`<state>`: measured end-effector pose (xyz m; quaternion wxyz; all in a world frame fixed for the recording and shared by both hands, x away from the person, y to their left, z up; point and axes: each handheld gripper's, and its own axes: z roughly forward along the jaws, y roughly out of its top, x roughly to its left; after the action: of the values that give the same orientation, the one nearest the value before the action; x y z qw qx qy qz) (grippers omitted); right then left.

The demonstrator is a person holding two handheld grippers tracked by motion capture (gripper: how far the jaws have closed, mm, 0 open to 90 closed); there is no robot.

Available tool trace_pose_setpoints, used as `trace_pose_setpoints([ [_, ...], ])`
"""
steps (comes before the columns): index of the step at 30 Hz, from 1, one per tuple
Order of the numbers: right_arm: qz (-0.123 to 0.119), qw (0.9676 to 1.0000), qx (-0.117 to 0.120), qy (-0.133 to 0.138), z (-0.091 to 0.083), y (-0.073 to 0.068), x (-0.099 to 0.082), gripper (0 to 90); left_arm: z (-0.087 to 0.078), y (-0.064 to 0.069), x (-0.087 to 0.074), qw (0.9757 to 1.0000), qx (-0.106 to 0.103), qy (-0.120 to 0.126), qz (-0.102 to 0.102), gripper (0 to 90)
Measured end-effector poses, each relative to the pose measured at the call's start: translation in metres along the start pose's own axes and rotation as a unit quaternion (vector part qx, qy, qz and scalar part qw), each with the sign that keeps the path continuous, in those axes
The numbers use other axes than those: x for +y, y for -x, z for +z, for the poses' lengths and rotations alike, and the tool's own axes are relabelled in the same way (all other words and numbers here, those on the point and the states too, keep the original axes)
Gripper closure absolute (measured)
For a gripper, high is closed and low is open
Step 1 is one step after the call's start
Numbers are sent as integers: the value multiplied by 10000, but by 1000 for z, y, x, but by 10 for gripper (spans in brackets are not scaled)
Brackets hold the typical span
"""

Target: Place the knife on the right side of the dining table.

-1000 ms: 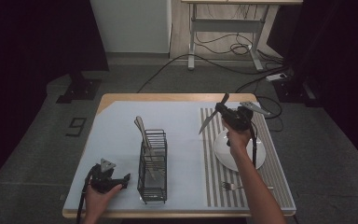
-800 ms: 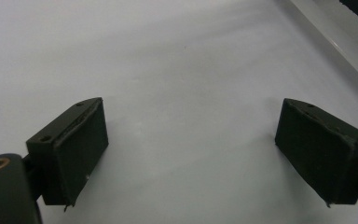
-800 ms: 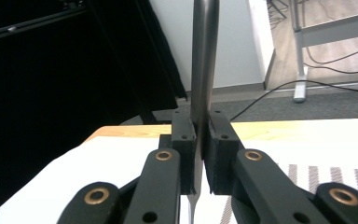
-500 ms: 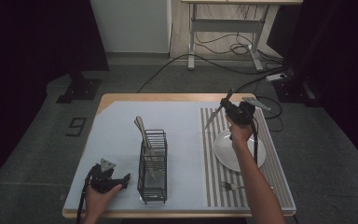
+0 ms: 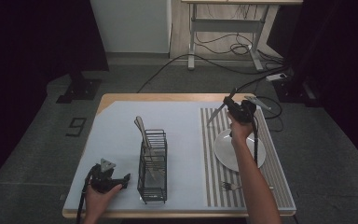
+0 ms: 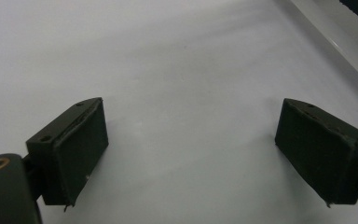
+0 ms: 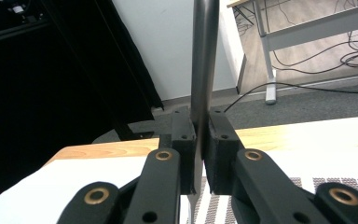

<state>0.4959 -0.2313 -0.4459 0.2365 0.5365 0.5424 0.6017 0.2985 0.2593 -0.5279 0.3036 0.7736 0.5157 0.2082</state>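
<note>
My right gripper [image 5: 234, 108] is raised over the far end of the striped mat [image 5: 214, 177] and is shut on a metal knife [image 5: 218, 114], which slants down to the left. In the right gripper view the knife [image 7: 203, 56] rises straight up out of the closed gripper [image 7: 199, 135]. My left gripper [image 5: 121, 179] rests on the pale table cover near the front left corner, open with nothing between its fingers [image 6: 74, 149]. A black wire caddy [image 5: 153, 168] stands mid-table with a couple of utensils [image 5: 141, 128] leaning in it.
A white plate [image 5: 226, 151] lies on the striped mat under my right forearm. A fork [image 5: 230, 186] lies on the mat near the front edge. Cables and a desk frame [image 5: 223, 28] are on the floor beyond the table.
My right gripper has shifted slightly right and farther away with the knife still in it. The left gripper has not moved.
</note>
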Motion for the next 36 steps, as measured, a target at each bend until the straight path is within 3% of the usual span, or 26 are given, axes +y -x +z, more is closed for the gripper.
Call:
trace_pose_setpoints([
  [15,6,9999,-88,95,3,10,-1,834,0,0,0,10000,3,2,1,89],
  [22,-125,9996,-252,3,-1,18,0,811,0,0,0,10000,4,2,3,89],
  [31,-131,9989,-439,-68,-7,34,-3,782,0,0,0,10000,3,2,6,89],
  [36,51,9984,-555,-68,-10,47,-8,765,0,0,0,10000,3,0,7,89],
])
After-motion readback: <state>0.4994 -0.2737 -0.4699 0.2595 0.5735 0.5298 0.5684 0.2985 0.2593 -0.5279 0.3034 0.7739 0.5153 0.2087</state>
